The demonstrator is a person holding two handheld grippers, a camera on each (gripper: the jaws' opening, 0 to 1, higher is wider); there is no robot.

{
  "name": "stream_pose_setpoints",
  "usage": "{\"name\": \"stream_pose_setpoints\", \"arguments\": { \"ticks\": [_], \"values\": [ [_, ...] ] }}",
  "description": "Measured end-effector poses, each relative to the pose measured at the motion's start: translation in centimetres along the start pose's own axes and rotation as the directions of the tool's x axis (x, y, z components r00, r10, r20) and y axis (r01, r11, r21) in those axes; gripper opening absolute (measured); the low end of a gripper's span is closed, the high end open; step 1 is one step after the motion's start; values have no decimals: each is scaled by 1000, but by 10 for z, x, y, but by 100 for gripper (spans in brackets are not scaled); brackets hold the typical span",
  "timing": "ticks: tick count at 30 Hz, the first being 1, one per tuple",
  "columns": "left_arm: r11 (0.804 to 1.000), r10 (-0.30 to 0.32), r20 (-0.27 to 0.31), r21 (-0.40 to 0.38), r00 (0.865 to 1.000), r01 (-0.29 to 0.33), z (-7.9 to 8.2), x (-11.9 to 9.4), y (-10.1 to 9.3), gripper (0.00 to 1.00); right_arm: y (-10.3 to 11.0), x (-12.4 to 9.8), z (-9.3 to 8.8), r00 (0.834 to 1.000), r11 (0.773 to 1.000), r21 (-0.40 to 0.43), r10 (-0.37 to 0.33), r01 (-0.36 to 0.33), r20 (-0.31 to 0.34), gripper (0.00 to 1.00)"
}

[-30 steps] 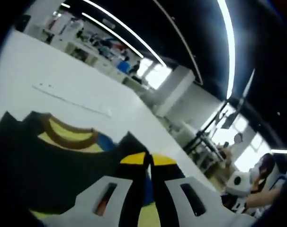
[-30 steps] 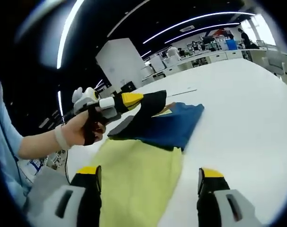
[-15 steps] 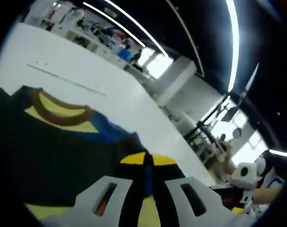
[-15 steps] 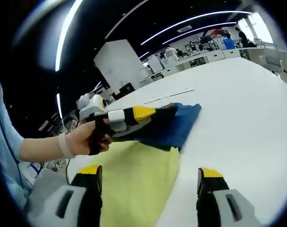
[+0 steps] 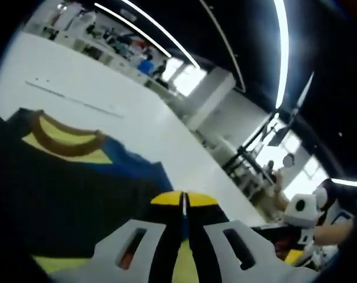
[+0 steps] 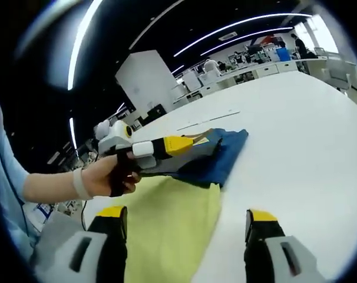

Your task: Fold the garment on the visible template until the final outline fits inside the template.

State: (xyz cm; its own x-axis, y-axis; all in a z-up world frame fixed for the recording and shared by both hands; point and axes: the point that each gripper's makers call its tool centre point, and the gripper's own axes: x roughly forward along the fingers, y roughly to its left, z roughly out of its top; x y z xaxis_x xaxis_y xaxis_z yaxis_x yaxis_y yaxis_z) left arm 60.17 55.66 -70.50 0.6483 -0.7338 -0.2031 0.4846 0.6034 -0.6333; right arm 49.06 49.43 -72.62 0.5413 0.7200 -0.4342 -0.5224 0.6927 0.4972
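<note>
Left tongs pinched together on a dark fold of the garment, yellow tips meeting with cloth between them. In the left gripper view, garment spread beyond the tips: dark navy body, brown collar band with yellow inside it, a blue stretch beside the collar, a yellow strip showing near the tongs' base. White counter running past the garment, a thin pale line marked on it beyond the collar.

In the right gripper view, right tongs wide apart, gripping nothing, hovering over the yellow template lying flat on the counter. Garment at the template's far edge, partly overlapping it, blue side up, lifted at the near corner. Left tongs there too, entering from the left, yellow tips shut on that lifted dark edge above the template, held by a hand with a band at the wrist. Pale blue sleeve at the far left of the template. Rest of the garment resting on the counter just beyond the template.
</note>
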Motion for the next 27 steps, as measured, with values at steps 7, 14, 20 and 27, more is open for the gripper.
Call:
{"name": "stream_pose_setpoints", "arguments": {
  "ticks": [7,14,20,27],
  "values": [
    [997,-10,5,79,1000,9,7,-7,0,27,3,2,4,1000,1000,1,1,-1,11,82],
    [995,5,8,95,1000,-6,17,-19,10,26,8,9,13,1000,1000,-15,11,-10,20,79],
    [994,26,15,103,1000,-27,31,-39,22,27,6,26,35,1000,998,-60,14,-12,27,74],
    [990,82,35,111,996,-86,43,-79,44,27,2,65,49,999,991,-127,23,-27,-31,66]
  ]
}}
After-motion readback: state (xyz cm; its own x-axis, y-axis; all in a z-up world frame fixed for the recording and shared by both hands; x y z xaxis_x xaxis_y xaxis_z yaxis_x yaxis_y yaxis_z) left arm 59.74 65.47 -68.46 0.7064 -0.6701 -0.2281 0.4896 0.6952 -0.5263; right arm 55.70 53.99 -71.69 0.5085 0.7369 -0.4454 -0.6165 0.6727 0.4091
